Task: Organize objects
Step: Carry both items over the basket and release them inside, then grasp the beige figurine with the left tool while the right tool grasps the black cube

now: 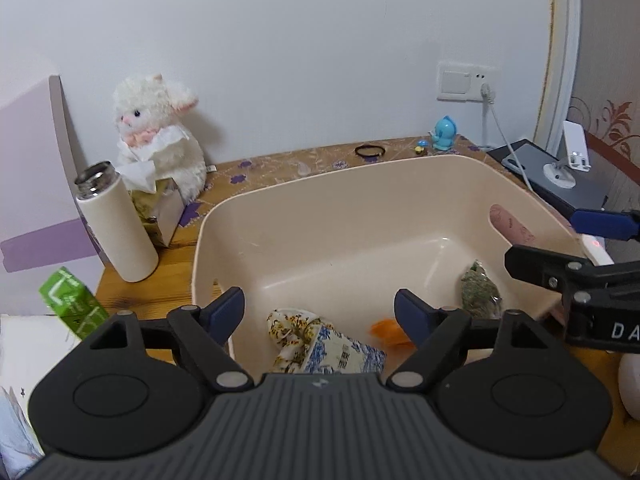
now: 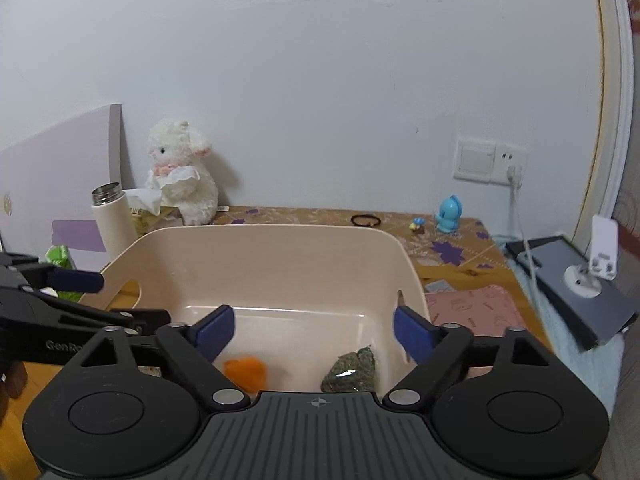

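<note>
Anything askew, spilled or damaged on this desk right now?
One oddity: the cream insulated bottle left of the beige plastic bin stands uncapped, its steel mouth open, and no cap is visible. It looks tilted, though that may be fisheye distortion. Nothing appears spilled or broken. Both the left gripper and right gripper are open and empty.

Beige bin [image 1: 280, 216]; orange item [image 2: 245, 372]; blue-white packet [image 1: 340, 354].

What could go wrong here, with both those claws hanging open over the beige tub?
The open white bottle stands upright close to the tub; a careless swing of the left gripper might topple it. The right gripper is also open and close beside the left, so they could bump. The charging cable behind the tub could snag.
</note>
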`<state>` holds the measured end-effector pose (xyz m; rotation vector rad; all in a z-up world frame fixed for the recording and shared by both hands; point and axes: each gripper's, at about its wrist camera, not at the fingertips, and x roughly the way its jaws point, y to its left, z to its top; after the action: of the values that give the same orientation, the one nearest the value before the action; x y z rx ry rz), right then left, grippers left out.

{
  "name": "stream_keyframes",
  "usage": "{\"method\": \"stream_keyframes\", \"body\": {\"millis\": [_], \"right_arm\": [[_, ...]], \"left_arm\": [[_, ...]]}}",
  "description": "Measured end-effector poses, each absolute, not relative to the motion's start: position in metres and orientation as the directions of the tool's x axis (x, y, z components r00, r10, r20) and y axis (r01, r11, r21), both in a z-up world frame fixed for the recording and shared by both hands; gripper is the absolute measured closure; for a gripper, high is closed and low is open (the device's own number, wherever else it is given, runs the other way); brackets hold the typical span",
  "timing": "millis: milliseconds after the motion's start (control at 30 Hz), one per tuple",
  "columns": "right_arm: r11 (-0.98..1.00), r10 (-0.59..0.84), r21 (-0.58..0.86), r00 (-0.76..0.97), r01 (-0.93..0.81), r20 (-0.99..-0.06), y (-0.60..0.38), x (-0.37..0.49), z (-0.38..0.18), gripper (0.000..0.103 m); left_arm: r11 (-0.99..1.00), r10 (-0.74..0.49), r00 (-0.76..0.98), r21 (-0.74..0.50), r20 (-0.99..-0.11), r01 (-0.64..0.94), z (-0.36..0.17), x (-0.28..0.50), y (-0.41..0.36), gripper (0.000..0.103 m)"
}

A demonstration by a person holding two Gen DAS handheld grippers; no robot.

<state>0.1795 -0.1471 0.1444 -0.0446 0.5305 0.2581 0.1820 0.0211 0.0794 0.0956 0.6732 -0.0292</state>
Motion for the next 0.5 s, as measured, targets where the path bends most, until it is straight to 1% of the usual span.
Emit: {"method": "stream_keyframes", "body": {"millis": [67,133,300,500], "right_arm": [[0.968,0.219,-0.001,0.841,-0.253,-0.495,-0.147,0.167,0.148,0.011],[0.967,0.212,-0.02,0.847,-0.254,-0.488,-0.148,0.156,0.149,0.008],[0.969,0.17,-0.075,0.853,-0.236,-0.494,-0.152,0.132,0.144,0.005],[0.97,0.16,-0.069,0.823,-0.235,-0.544,-0.159,0.114,0.121,0.005]], "left_arm": [[0.994,0.0,0.787,0.088,-0.617,0.068,0.084,0.17,0.02,0.018],[0.993,-0.009,0.785,0.087,-0.619,0.081,0.086,0.16,0.02,0.014],[0.994,-0.045,0.77,0.047,-0.637,0.098,0.085,0.133,0.023,0.014],[0.989,-0.064,0.743,0.057,-0.667,0.137,0.068,0.107,0.02,0.014]]}}
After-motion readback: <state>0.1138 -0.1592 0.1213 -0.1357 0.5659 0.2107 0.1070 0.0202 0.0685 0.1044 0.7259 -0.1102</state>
